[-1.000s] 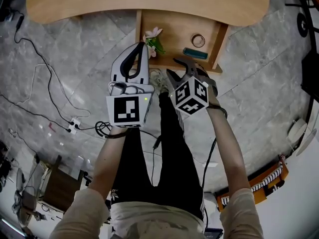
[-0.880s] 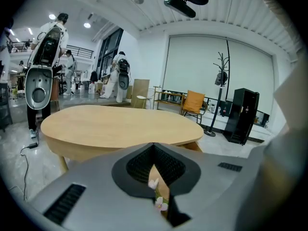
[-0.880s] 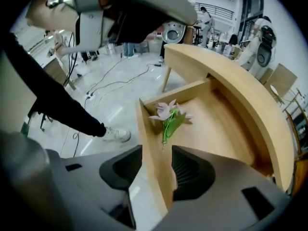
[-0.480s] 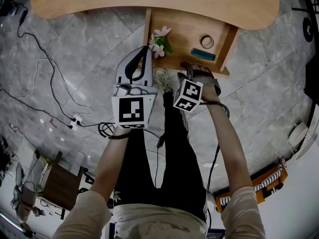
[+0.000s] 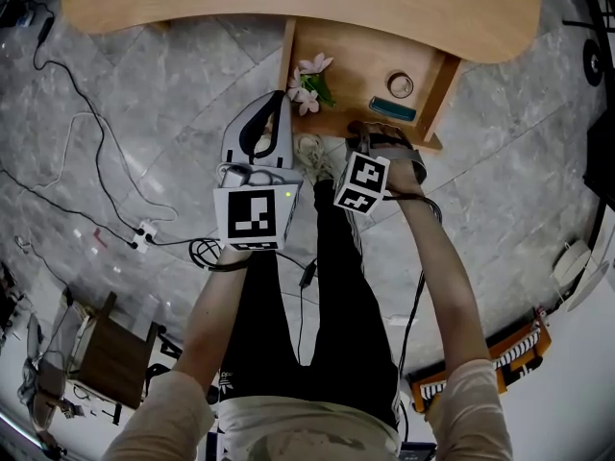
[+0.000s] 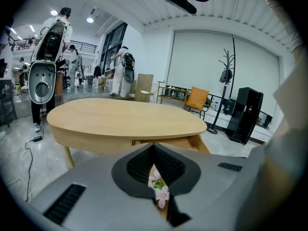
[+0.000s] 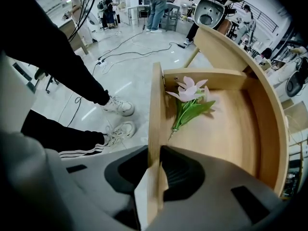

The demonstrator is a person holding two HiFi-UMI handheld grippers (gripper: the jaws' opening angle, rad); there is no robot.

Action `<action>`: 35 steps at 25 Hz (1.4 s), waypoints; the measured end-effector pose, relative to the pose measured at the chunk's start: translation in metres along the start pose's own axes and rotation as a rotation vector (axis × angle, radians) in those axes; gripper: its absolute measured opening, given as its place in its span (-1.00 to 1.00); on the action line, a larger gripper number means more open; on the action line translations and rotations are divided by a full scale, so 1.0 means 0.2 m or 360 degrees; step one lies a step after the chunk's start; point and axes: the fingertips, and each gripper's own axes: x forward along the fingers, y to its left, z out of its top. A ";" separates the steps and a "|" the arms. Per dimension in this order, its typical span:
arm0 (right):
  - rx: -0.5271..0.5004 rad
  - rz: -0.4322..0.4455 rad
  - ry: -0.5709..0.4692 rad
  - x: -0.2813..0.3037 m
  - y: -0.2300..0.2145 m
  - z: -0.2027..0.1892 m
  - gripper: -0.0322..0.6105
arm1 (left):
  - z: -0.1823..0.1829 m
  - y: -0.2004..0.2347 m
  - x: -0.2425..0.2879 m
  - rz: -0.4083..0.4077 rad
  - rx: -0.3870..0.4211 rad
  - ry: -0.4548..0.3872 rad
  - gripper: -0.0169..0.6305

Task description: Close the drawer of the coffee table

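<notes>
Here we had the right gripper [image 7: 153, 177] pointing down over the open drawer [image 5: 437, 89] of the coffee table [image 5: 288, 3]. Its jaws had just been closing and now pinched the drawer's front panel [image 7: 155, 109] narrowly. Our left gripper [image 5: 276, 96] hung beside it, jaws nearly together and empty. To do this well, we judged the panel should be pushed straight and level in under the surface. A square grip would keep the drawer from skewing, and the flower [image 5: 309, 80] inside needed watching.
</notes>
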 end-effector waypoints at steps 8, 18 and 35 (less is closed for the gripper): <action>0.0010 0.0055 0.0010 -0.09 -0.01 0.01 -0.63 | 0.07 0.06 -0.02 0.0022 -0.0004 -0.0014 -0.92; -0.0011 -0.0037 -0.0003 -0.35 -0.19 0.00 -0.66 | 0.20 0.11 -0.06 0.0002 0.0037 -0.0021 -0.93; 0.0097 -0.0296 0.0033 -0.31 -0.61 -0.01 -0.62 | 0.16 0.15 -0.01 0.0026 0.0004 0.0013 -0.93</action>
